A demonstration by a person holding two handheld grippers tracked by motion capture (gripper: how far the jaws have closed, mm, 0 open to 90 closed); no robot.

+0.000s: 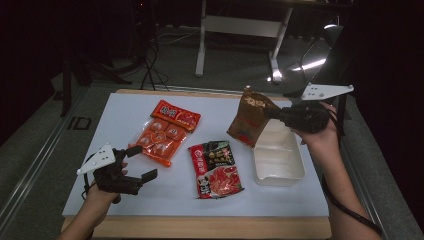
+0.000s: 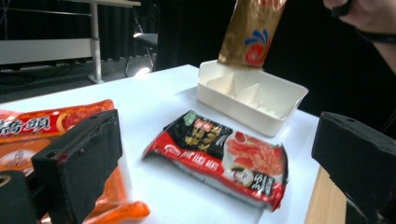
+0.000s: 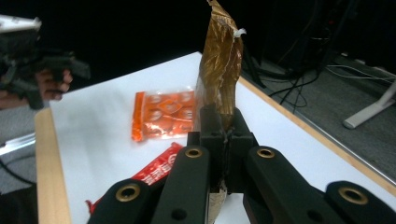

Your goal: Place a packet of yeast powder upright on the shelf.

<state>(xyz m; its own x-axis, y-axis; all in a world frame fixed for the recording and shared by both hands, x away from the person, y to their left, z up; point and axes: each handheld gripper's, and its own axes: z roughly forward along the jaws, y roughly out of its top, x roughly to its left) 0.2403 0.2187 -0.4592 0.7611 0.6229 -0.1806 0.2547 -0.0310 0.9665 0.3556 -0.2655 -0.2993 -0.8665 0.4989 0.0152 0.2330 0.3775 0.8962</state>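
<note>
Held thing: crinkled golden-brown foil pouch (image 1: 248,119), lifted off the table, hanging tilted just above the far end of the white plastic divided container (image 1: 278,165); its lower edge sits at the container's rim in the left gripper view.
Right hand-held gripper (image 1: 274,114): jaws pinched on the pouch's edge, foil squeezed between the pads.
Container: open, on the right part of the white table (image 1: 120,120), with partitions inside.
Left hand-held gripper (image 1: 141,163): jaws spread wide, nothing between them, low over the table's near left part.
Nearby packets: red-and-black flat sachet (image 1: 216,169) just left of the container; orange clear bag of small round pieces (image 1: 165,131) farther left, beside the left hand-held gripper.
</note>
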